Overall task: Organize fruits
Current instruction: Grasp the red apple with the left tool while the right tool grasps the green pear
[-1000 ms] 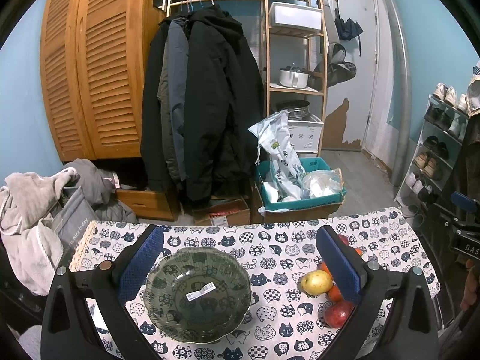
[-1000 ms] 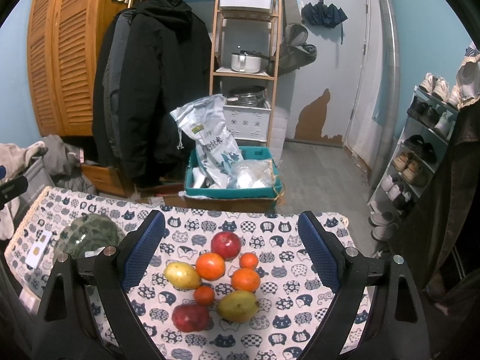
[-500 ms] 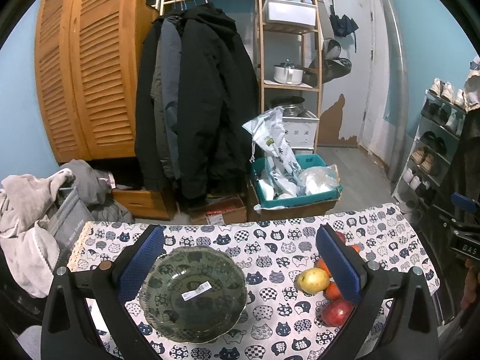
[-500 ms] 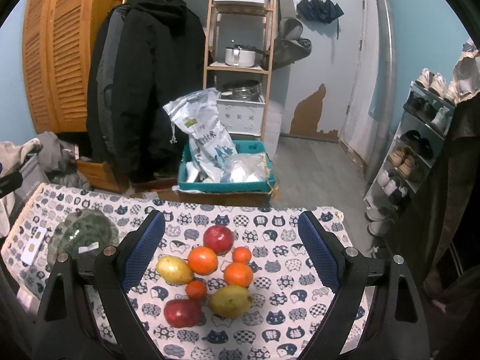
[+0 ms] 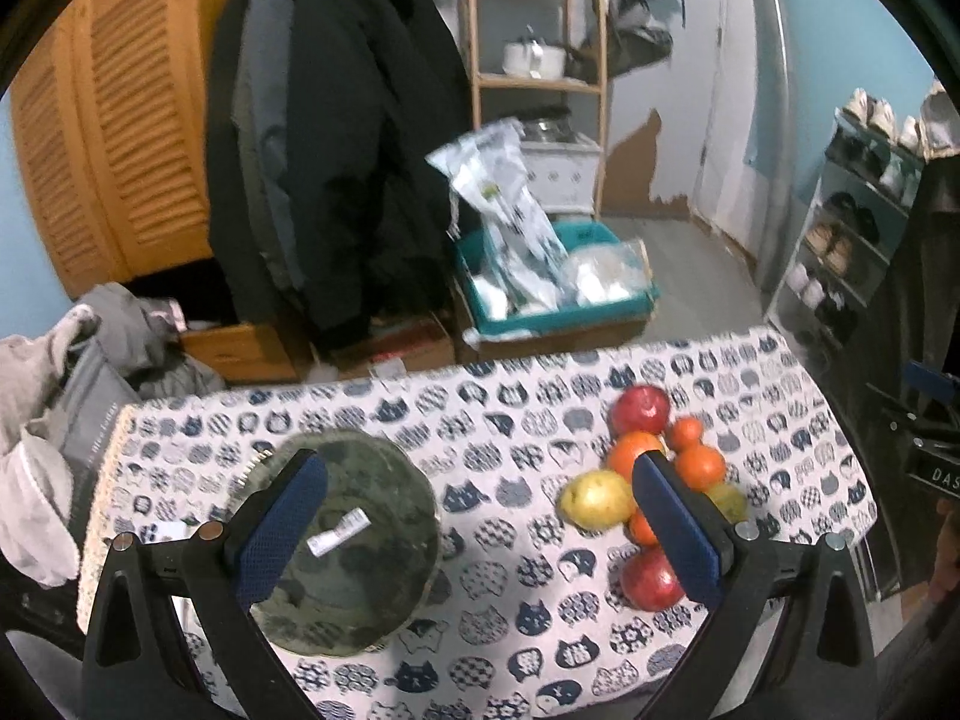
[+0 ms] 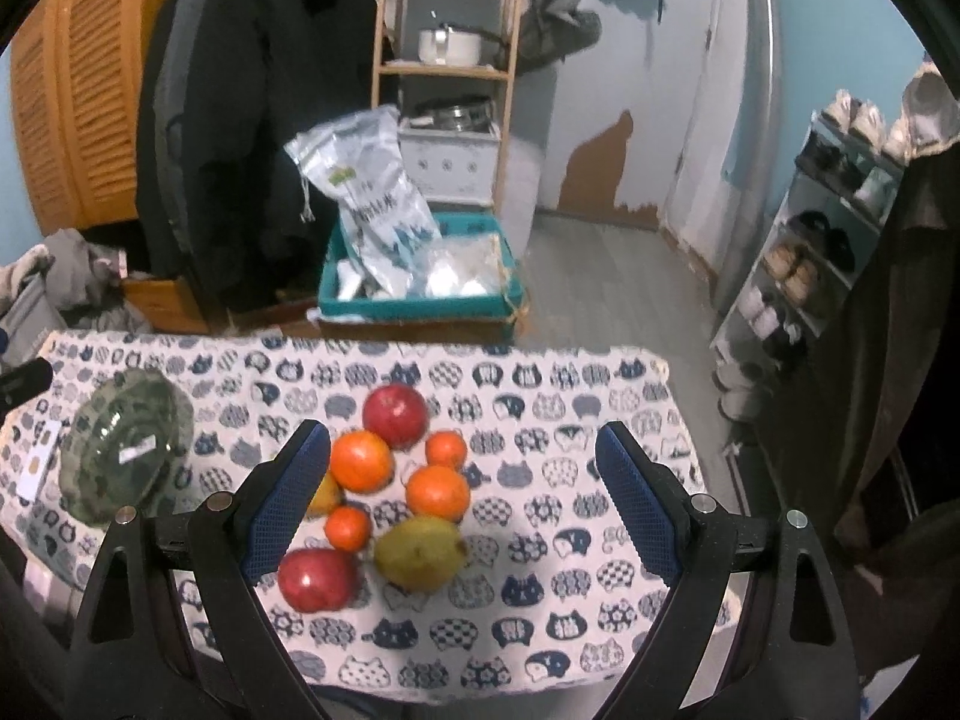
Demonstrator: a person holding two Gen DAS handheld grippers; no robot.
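A green glass bowl (image 5: 345, 540) with a white sticker sits on the cat-print tablecloth (image 5: 510, 456); it also shows at the left of the right wrist view (image 6: 123, 450). A cluster of fruit lies to its right: two red apples (image 6: 396, 417) (image 6: 317, 579), several oranges (image 6: 360, 461), a green pear (image 6: 420, 552) and a yellow fruit (image 5: 597, 499). My left gripper (image 5: 474, 528) is open and empty above the bowl. My right gripper (image 6: 462, 516) is open and empty above the fruit.
A small white card (image 6: 37, 468) lies left of the bowl. Beyond the table's far edge stand a teal crate with bags (image 6: 420, 276), hanging coats (image 5: 336, 138), a wooden shelf (image 6: 447, 60) and a shoe rack (image 6: 840, 228) at the right.
Both grippers have risen and tilted down, so the table sits higher in view. The left view has shifted right, showing more of the fruit. Nothing was grasped.
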